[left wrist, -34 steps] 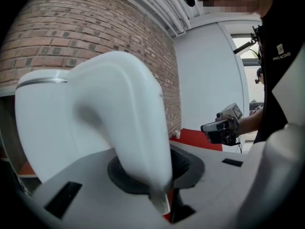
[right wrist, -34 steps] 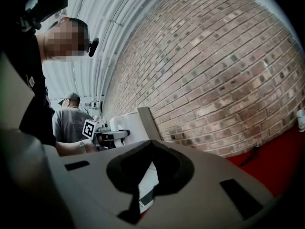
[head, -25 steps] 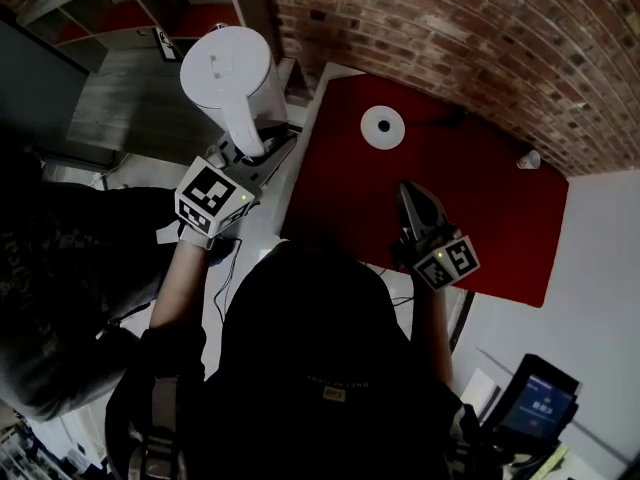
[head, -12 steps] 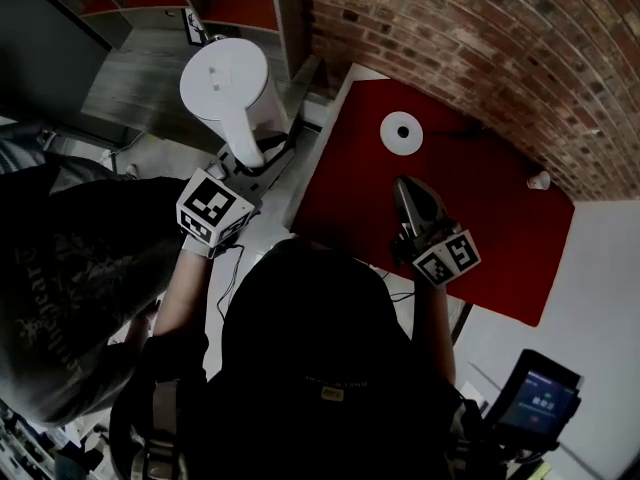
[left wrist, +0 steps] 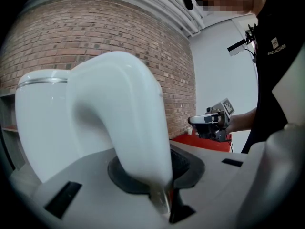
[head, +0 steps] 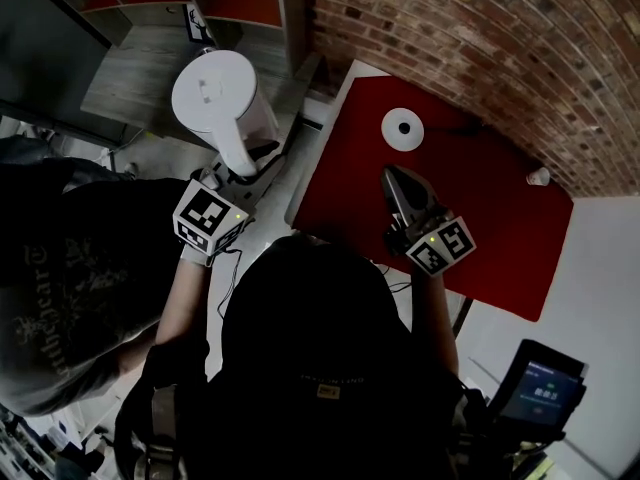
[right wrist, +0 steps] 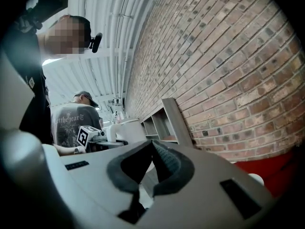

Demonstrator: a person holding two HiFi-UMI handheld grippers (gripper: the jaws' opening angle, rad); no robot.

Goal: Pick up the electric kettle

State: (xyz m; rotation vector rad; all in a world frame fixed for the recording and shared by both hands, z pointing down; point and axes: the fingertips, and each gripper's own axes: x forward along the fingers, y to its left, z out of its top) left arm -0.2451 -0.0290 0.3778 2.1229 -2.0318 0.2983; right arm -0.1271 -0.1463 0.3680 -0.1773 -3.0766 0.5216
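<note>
Brick wall (head: 480,38) up top, for reference. My left gripper (left wrist: 157,175) is clamped on the handle (left wrist: 128,118) of the white electric kettle (head: 215,93), which hangs out past the red table's (head: 500,238) left edge. Right gripper (head: 395,183) is pinched closed on nothing, over the table, near a white disc (head: 402,128).

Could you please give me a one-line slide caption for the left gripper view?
Left gripper clamps the white electric kettle by its handle, brick wall behind, right gripper beyond.
</note>
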